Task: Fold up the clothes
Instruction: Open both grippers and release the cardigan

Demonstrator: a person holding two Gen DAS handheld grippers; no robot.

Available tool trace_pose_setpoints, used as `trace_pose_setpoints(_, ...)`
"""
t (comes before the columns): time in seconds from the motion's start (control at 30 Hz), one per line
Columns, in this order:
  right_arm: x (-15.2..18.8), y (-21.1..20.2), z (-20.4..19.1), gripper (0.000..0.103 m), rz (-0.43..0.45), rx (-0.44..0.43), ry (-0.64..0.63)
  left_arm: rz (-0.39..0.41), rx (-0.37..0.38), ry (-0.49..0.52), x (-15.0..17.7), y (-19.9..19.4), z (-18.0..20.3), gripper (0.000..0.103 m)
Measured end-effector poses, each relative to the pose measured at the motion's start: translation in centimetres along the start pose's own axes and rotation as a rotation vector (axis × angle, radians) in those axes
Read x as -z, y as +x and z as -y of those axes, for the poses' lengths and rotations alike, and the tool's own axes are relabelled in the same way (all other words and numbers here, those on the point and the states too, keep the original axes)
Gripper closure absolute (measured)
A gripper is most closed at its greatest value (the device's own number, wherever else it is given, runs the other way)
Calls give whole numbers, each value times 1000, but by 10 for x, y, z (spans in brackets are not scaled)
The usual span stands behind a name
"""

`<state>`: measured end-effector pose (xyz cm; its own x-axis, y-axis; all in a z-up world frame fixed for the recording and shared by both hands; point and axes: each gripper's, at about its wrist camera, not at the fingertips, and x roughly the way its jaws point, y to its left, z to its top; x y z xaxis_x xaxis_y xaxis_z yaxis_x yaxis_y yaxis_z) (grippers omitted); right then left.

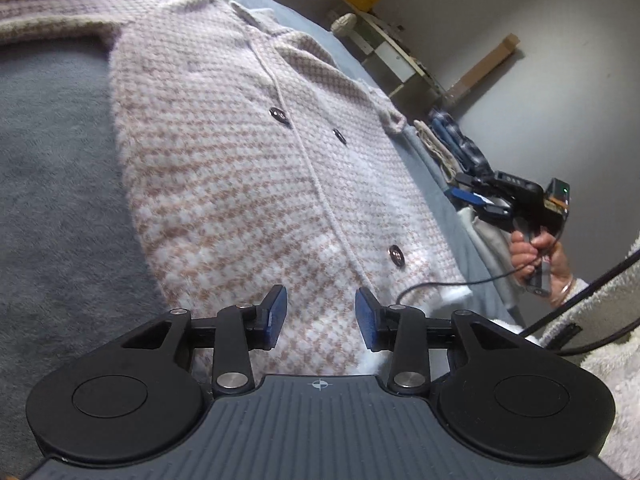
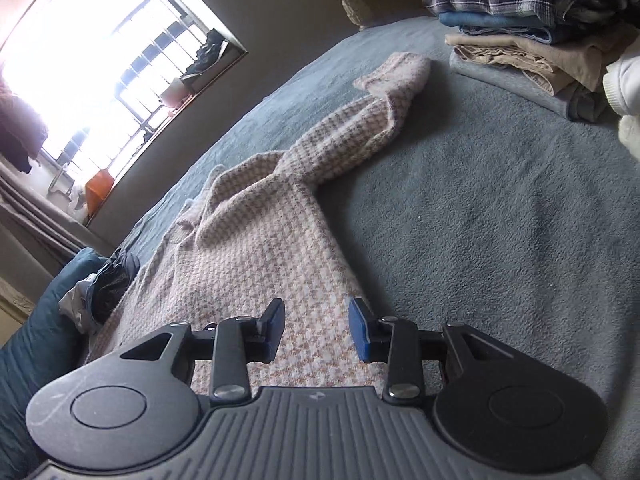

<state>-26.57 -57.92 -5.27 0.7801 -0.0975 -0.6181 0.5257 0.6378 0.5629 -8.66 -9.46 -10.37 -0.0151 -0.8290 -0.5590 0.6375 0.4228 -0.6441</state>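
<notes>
On the grey bed (image 2: pixel 500 208) lies the pink cardigan (image 1: pixel 256 160), buttons up. My left gripper (image 1: pixel 321 316) and right gripper (image 2: pixel 317 330) hover open, holding nothing. I should grab 1 sleeve (image 2: pixel 344 140) and fold it inward, flat.

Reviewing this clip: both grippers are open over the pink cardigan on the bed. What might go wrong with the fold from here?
1. The sleeve lies twisted and stretched away from the cardigan; folding it as it lies would likely trap a lump.
2. A black cable trails across the hem and could drag or get folded in.
3. The folded stack sits near the sleeve's cuff; a wide sweep by the right gripper might knock it.
</notes>
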Motion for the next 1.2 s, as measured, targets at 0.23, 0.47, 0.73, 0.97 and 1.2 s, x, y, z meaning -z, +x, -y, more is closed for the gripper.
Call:
trace_pose_setpoints(0.23, 3, -3, -9, 65, -46, -104, -90, 68, 14, 80, -49, 26, 19, 66)
trace_pose_setpoints(0.47, 22, 22, -44, 65, -196, -93, -277, 57, 67, 167, -73, 111, 55, 65)
trace_pose_setpoints(0.73, 49, 56, -73, 66, -395, 89, -523, 39, 33, 114, -55, 152, 35, 66)
trace_pose_setpoints(0.97, 69, 70, -78, 67, -477, 237, -665, 57, 75, 64, -55, 147, 24, 66)
trace_pose_setpoints(1.2, 78, 48, -98, 67, -519, 177, -718, 62, 74, 57, -54, 146, 24, 66)
